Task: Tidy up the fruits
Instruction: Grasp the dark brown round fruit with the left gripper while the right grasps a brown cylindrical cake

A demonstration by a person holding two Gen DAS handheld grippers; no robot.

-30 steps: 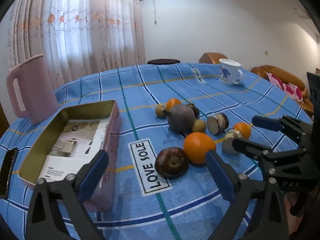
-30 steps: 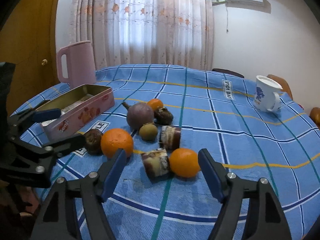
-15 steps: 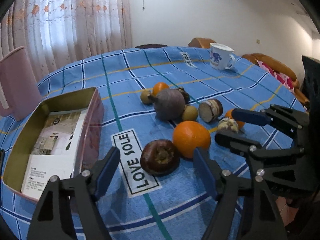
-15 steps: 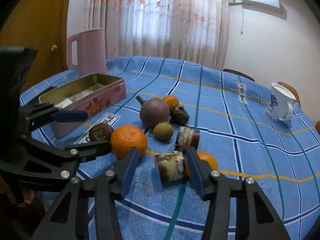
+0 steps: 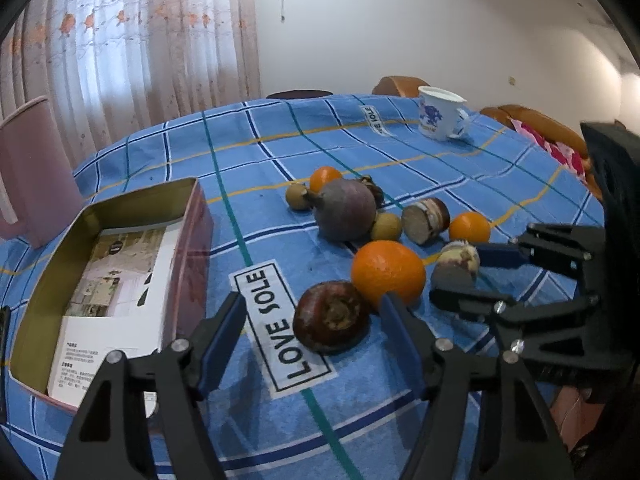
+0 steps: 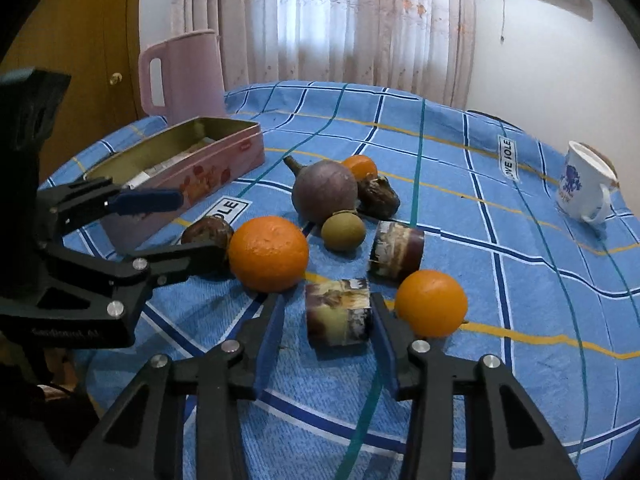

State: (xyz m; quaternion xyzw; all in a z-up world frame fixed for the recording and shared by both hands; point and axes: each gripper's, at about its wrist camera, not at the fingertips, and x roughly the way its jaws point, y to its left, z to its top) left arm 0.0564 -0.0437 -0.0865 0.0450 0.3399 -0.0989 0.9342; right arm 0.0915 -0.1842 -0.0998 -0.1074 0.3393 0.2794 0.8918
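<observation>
Fruits lie in a cluster on the blue checked tablecloth (image 5: 400,152). My left gripper (image 5: 312,330) is open around a dark brown mangosteen (image 5: 330,316), with a large orange (image 5: 388,274) just behind it. My right gripper (image 6: 326,326) is open, its jaws either side of a cut sugarcane piece (image 6: 338,312); a small orange (image 6: 431,304) lies right of it. A purple round fruit (image 6: 324,191), a green-brown longan (image 6: 343,233) and a second cane piece (image 6: 396,254) lie further back. The open pink tin (image 5: 112,276) stands at the left.
A pink jug (image 6: 182,76) stands behind the tin. A white and blue mug (image 6: 582,184) stands at the far right of the table. A small orange (image 5: 325,178) and a dark dried fruit (image 6: 378,196) lie behind the purple fruit. Curtains and chairs are beyond the table.
Both grippers have moved forward and lower. The left one now straddles the mangosteen. The right one has narrowed and closed in around the cane piece.
</observation>
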